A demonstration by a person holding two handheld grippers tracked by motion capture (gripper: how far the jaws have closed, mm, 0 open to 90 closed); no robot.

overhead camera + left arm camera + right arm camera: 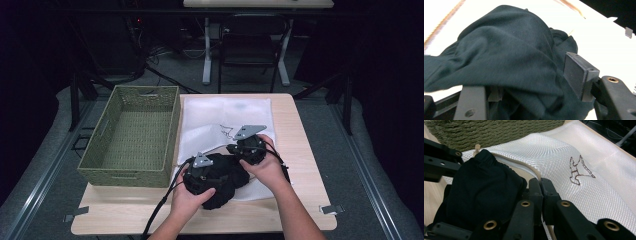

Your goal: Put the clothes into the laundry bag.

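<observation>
Stuffing a dark garment (220, 179) into a white mesh laundry bag (227, 117) on a wooden table (300, 150) — left gripper (534, 82) spread around the bunched cloth, pads off the fabric, one finger (576, 75) standing clear beside it, garment bulging between and beyond both fingers, apparently let go so the bundle can be pushed deeper. Right gripper (540, 187) pressed together on the zippered edge of the bag just ahead of its fingertips, seemingly pinching the mouth up and open to give the cloth a way in. Dark bundle lying just left of those closed fingers, partly under the lifted mesh. Woven green basket (131, 135) waiting past the bag, well apart from both sets of fingers — likely the next stop.
</observation>
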